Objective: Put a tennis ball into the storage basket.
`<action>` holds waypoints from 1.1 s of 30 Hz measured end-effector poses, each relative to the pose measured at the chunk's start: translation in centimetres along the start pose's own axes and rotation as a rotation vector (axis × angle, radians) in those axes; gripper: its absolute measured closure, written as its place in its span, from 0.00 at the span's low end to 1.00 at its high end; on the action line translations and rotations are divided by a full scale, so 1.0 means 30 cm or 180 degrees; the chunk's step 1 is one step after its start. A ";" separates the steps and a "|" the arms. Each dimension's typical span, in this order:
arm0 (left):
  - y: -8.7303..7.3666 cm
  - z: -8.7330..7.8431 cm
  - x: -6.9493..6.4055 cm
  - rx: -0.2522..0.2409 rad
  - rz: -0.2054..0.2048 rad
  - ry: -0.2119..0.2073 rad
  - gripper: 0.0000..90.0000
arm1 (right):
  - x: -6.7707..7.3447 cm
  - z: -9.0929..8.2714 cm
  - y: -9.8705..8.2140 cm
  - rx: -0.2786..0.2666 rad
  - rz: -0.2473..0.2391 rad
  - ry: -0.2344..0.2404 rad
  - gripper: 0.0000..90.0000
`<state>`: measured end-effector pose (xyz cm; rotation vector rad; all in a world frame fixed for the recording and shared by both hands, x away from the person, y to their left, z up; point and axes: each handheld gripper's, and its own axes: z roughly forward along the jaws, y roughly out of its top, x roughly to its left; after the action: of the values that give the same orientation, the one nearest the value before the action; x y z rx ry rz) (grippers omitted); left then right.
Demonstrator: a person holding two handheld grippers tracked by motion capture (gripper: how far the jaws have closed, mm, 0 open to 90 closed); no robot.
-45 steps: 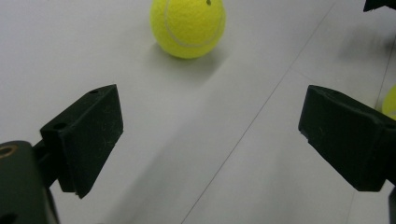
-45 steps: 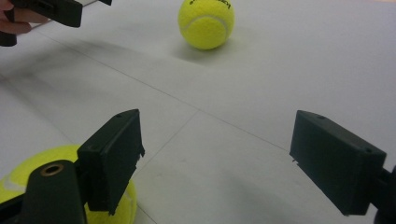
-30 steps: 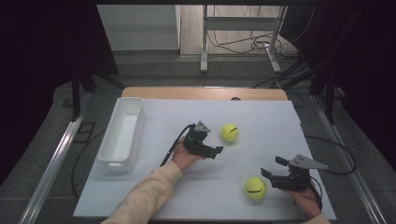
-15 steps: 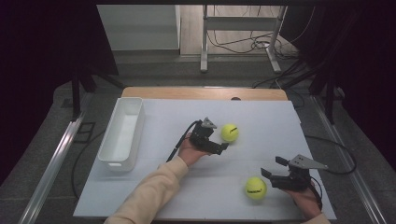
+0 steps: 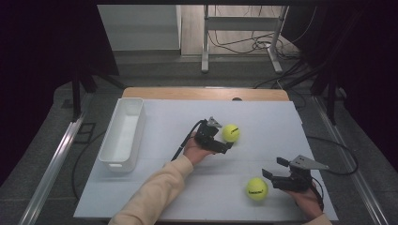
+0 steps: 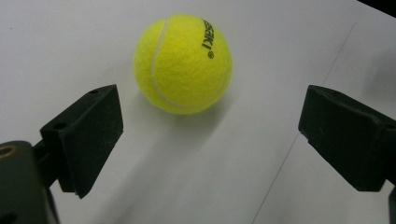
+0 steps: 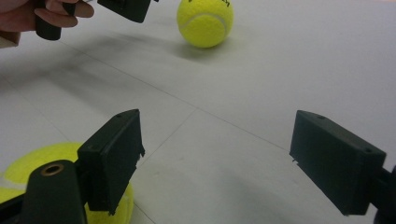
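Two yellow tennis balls lie on the white table (image 5: 164, 187). The far ball (image 5: 231, 132) (image 6: 182, 63) sits just ahead of my left gripper (image 5: 220, 136) (image 6: 212, 116), which is open; the ball lies beyond the tips of the jaws, slightly left of centre, untouched. The near ball (image 5: 256, 188) (image 7: 60, 186) rests left of my right gripper (image 5: 274, 168) (image 7: 219, 154), partly hidden behind its left jaw. That gripper is open with bare table between the jaws. The right gripper view also shows the far ball (image 7: 205, 21) and the left gripper (image 7: 126, 7) in a hand.
A white rectangular bin (image 5: 123, 133), empty as far as I can see, stands along the table's left side. The left gripper's cable (image 5: 185, 140) trails back toward the sleeve. The table's wooden far edge (image 5: 206, 93) borders a dark floor with cables and a stand.
My left gripper has moved right toward the far ball, which has not moved, and now nearly reaches it. The right gripper and the near ball have stayed put.
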<state>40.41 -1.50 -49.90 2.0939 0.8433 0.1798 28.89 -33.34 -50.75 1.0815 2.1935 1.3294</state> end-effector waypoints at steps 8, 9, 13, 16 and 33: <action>0.014 0.030 0.015 0.0013 -0.0016 0.0008 0.08 | 0.000 0.001 -0.001 0.0006 -0.0008 -0.0004 0.19; 0.016 0.035 0.017 0.0010 -0.0024 0.0011 0.08 | -0.001 0.001 -0.001 0.0006 -0.0007 -0.0005 0.19; 0.025 0.047 0.020 0.0038 -0.0003 0.0036 0.08 | -0.002 0.000 -0.001 0.0002 -0.0004 -0.0004 0.19; 0.031 0.057 0.023 0.0066 0.0024 0.0074 0.08 | -0.002 -0.001 -0.001 -0.0002 -0.0001 -0.0004 0.19; 0.043 0.122 0.041 0.0156 -0.0026 0.0111 0.08 | -0.006 -0.004 0.000 -0.0023 0.0009 -0.0004 0.19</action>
<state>43.48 -3.67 -51.42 2.1382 0.8851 0.1937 28.92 -33.56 -50.72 1.0827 2.1853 1.3365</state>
